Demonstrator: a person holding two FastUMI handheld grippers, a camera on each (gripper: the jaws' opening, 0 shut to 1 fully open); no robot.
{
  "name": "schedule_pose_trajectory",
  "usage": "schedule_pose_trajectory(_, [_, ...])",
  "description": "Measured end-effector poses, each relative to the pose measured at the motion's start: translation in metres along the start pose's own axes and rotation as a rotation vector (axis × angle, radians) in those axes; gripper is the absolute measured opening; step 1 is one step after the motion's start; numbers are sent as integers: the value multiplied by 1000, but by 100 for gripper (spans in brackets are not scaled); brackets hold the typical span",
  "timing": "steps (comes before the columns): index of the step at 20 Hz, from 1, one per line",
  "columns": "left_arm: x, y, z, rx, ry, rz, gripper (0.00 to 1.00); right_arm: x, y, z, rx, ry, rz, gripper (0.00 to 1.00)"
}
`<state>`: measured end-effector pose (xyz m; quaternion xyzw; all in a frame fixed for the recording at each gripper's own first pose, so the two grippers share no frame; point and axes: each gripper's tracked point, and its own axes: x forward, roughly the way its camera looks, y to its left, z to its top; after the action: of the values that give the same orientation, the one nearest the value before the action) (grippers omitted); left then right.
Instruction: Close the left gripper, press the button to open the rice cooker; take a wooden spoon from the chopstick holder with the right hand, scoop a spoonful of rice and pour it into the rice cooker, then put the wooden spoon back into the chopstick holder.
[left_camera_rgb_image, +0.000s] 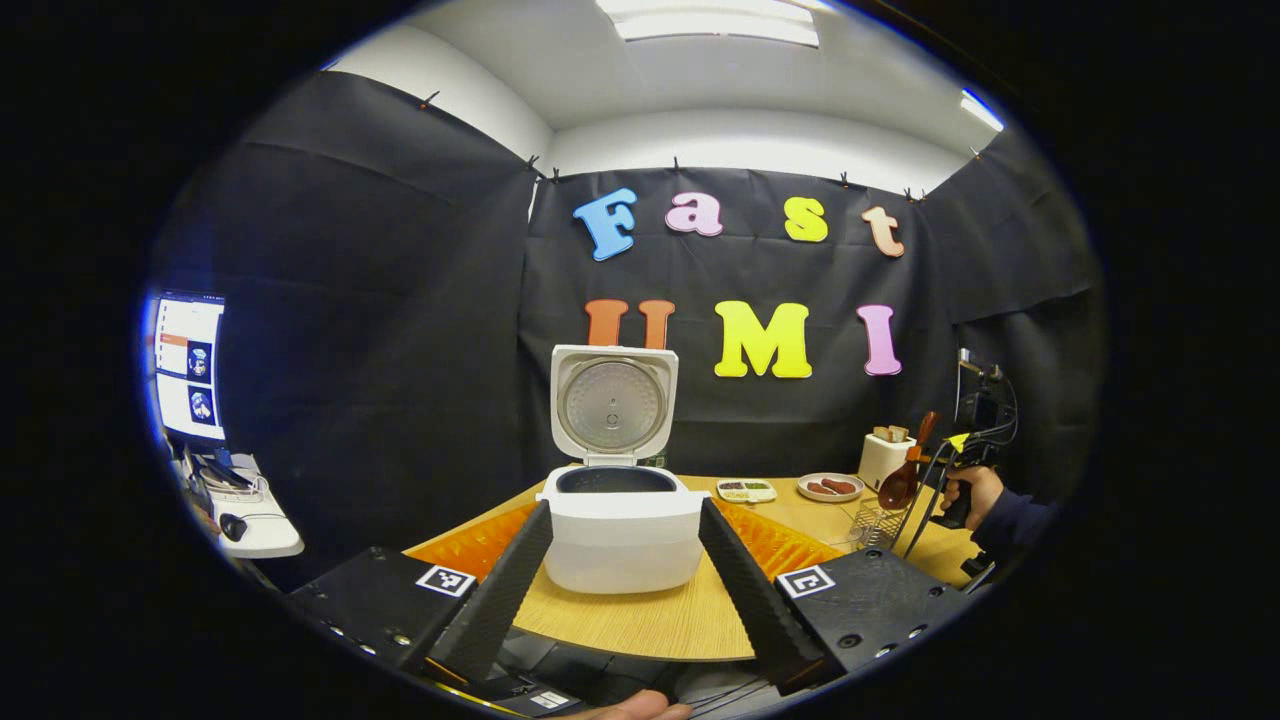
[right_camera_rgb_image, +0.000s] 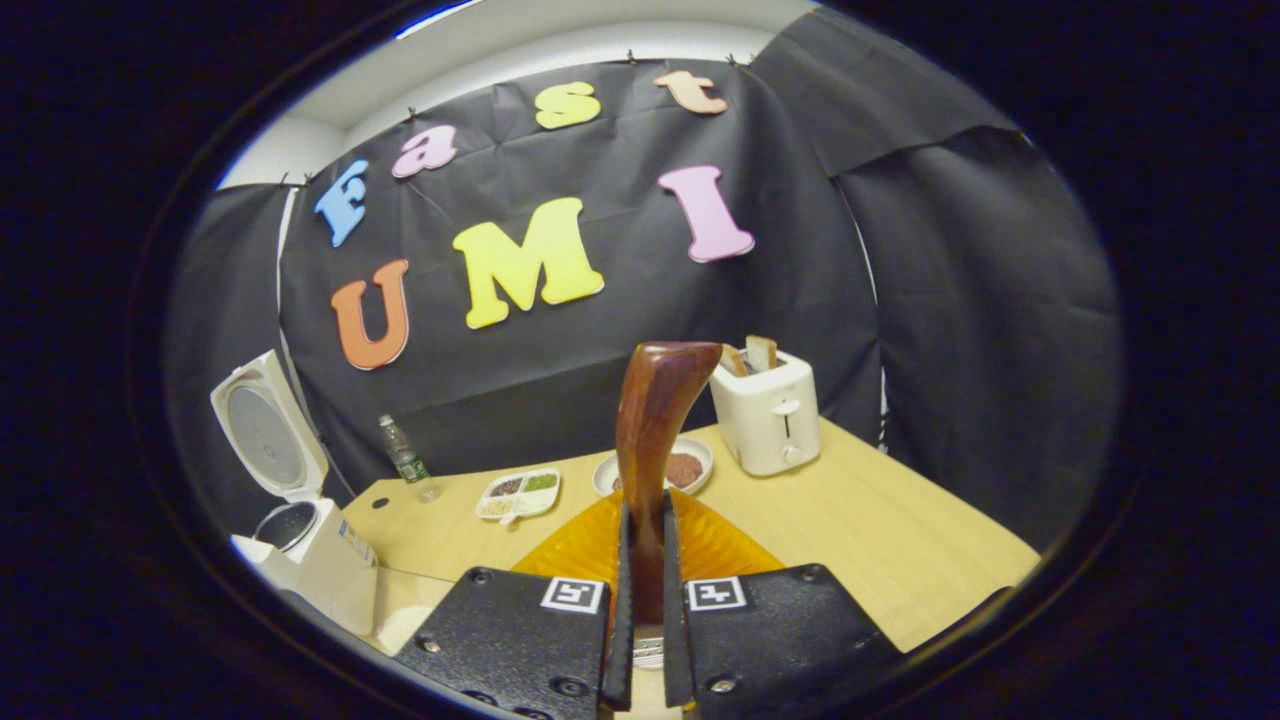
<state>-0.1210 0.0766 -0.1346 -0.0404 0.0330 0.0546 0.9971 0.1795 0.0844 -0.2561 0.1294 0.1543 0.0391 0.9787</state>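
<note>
Right now the right gripper is clenched on the wooden spoon, both fingers pressing its handle low down while the rest of the handle rises straight ahead of the camera. In the left gripper view the same spoon shows far off to the right, bowl hanging downward just above a wire chopstick holder, with a hand gripping the tool behind it. Judging by that, the spoon is freshly lifted out or close to it, and scooping rice is the step in hand.

The left gripper is released, its fingers spread wide to either side of the rice cooker, which sits directly ahead of it on the tabletop with its lid standing upright and the dark inner pot exposed. So the opening step looks done.

Beyond the right gripper lie an orange mat, a divided dish, a plate and a toaster; the cooker stands off to its left. Where the rice supply lies cannot be told for certain.

To scoop well, the hold should stay firm so the handle cannot twist, the bowl should be kept level once loaded, and the carry toward the cooker should be slow, tipping only when the bowl is over the open pot.
</note>
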Motion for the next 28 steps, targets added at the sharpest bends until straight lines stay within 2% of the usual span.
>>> schedule_pose_trajectory(5, [2, 5, -5, -16, 1, 16, 94, -35, 46, 30, -125, -121, 65, 17])
schedule_pose_trajectory(9, [1, 5, -8, -26, 8, 14, 94, -52, 98, 15, -161, -102, 178, 15])
schedule_pose_trajectory(15, [0, 7, -7, -14, 5, 18, 94, -63, 161, -28, -182, -20, 293, 14])
schedule_pose_trajectory(19, [-1, 9, -12, -18, 11, 19, 94, -52, 181, -65, -219, 22, 298, 14])
schedule_pose_trajectory(23, [3, 15, -20, -16, 27, 31, 94, -25, 170, -100, -184, 69, 220, 14])
schedule_pose_trajectory(26, [5, 14, -23, -27, 38, 17, 94, -9, 161, -129, -206, 117, 167, 14])
schedule_pose_trajectory(28, [6, 10, -26, -49, 42, 2, 94, -11, 171, -154, -102, 186, 213, 14])
